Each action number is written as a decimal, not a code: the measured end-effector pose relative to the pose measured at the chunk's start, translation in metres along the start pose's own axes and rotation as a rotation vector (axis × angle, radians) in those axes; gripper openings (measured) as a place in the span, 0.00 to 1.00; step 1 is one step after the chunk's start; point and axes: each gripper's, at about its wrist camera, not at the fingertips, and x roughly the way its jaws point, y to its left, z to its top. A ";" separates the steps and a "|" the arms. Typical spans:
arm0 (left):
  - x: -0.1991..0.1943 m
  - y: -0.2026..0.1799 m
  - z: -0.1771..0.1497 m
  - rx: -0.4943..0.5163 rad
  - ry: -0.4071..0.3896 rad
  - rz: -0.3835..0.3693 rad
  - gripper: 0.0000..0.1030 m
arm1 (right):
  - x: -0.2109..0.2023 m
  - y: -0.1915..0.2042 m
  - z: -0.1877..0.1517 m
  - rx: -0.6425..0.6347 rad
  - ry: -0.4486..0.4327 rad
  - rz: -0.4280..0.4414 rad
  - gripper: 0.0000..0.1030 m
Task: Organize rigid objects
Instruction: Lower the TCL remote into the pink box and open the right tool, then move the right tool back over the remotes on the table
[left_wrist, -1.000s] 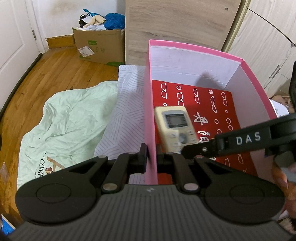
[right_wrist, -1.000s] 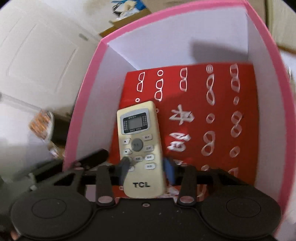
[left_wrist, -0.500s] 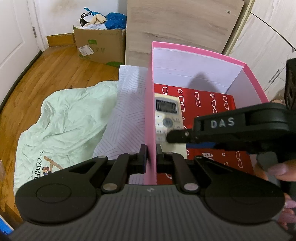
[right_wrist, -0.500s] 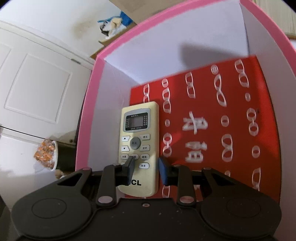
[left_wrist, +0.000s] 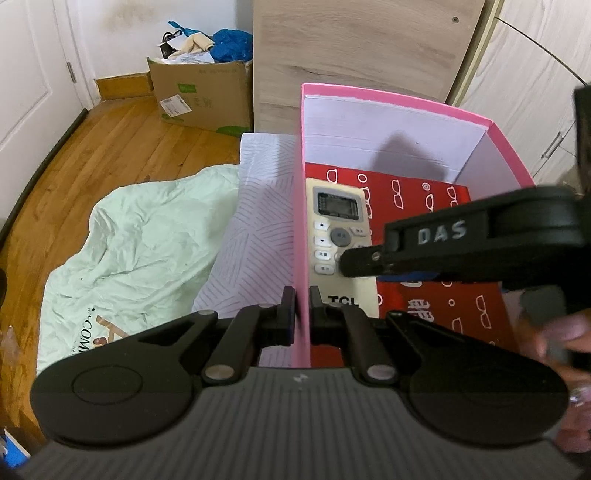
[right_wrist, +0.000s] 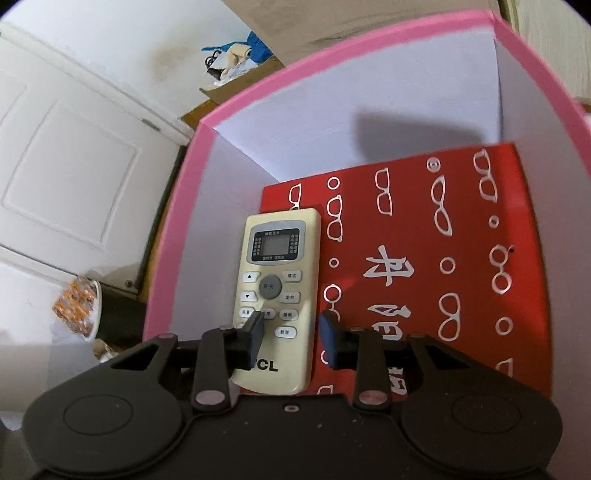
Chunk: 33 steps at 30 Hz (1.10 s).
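A cream TCL remote (right_wrist: 277, 280) lies flat inside the pink box (right_wrist: 177, 221), along its left wall and partly on a red sheet printed with glasses (right_wrist: 443, 258). My right gripper (right_wrist: 291, 332) hovers just above the remote's lower half. Its jaws are opening, and the blue pads (right_wrist: 328, 339) stand clear of the remote's sides. In the left wrist view my left gripper (left_wrist: 302, 314) is shut on the box's near pink wall (left_wrist: 299, 221). There the remote (left_wrist: 338, 221) shows beyond the wall, with the right gripper (left_wrist: 349, 263) reaching in from the right.
A person's hand (left_wrist: 561, 332) holds the right gripper. Left of the box lie a striped pillow (left_wrist: 258, 206) and a pale green cloth (left_wrist: 140, 251) on the wood floor. A full cardboard box (left_wrist: 203, 96), a wooden cabinet (left_wrist: 351, 48) and white doors stand behind.
The remote, held tilted in the right gripper a second ago, now lies along the box's left wall. The right gripper has let go and drawn back slightly. The left gripper kept still.
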 end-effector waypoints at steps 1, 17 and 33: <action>0.000 0.000 0.000 -0.001 -0.001 0.001 0.05 | -0.005 0.002 0.002 -0.022 -0.020 -0.006 0.37; 0.000 0.001 0.002 -0.002 -0.005 0.007 0.04 | -0.159 -0.045 -0.014 -0.242 -0.220 -0.037 0.44; 0.000 -0.002 0.004 -0.013 0.000 0.024 0.04 | -0.170 -0.190 -0.035 -0.033 -0.131 -0.291 0.53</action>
